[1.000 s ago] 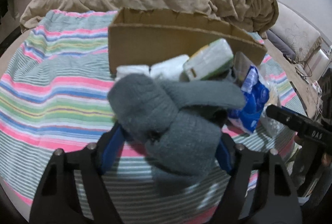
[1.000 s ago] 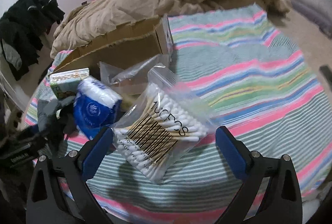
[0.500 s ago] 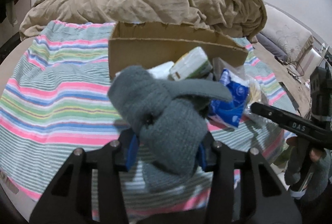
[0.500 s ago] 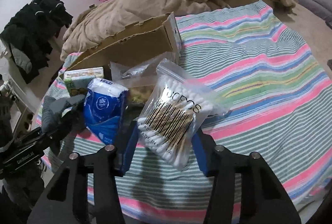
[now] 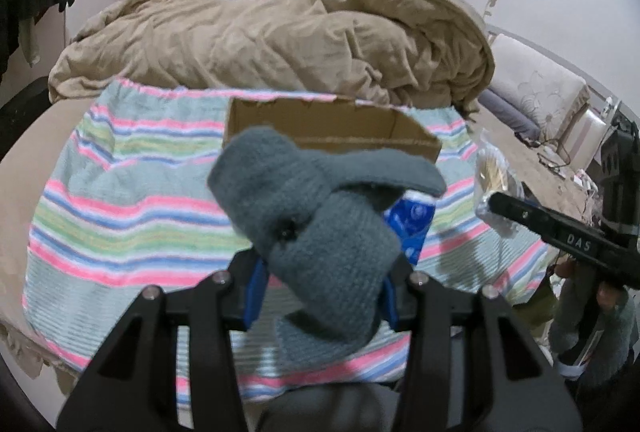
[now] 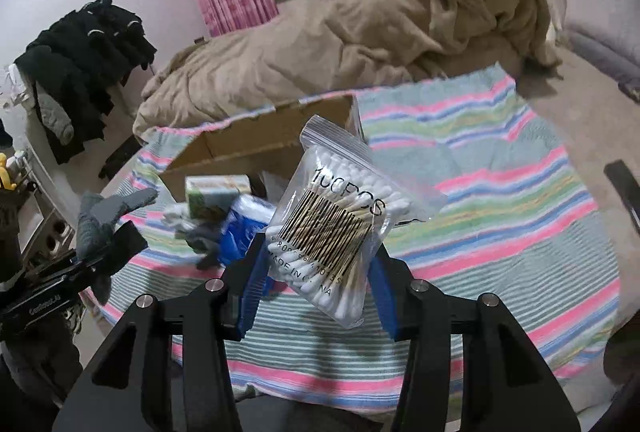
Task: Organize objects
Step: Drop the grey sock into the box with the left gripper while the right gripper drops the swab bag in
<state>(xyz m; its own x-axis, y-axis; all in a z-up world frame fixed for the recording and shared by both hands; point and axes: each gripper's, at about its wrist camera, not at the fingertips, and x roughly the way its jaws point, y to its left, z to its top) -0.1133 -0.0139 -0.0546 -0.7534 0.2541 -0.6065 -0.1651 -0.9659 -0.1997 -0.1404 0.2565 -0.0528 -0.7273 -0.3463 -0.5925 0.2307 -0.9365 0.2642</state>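
Left gripper (image 5: 320, 290) clamps grey knitted glove (image 5: 320, 232), right gripper (image 6: 316, 286) pinches clear cotton-swab bag (image 6: 340, 228); slick plastic may slip before open brown cardboard box (image 6: 256, 143).

the left gripper (image 5: 322, 290) clamps a grey knitted mitten (image 5: 320, 228), held above the striped blanket (image 5: 120, 203). a cardboard box (image 5: 328, 123) lies beyond, the right gripper (image 5: 560, 236) at right.

Bed (image 5: 24, 167), striped blanket (image 5: 120, 199), tan duvet (image 5: 260, 39), cardboard box (image 5: 320, 127)
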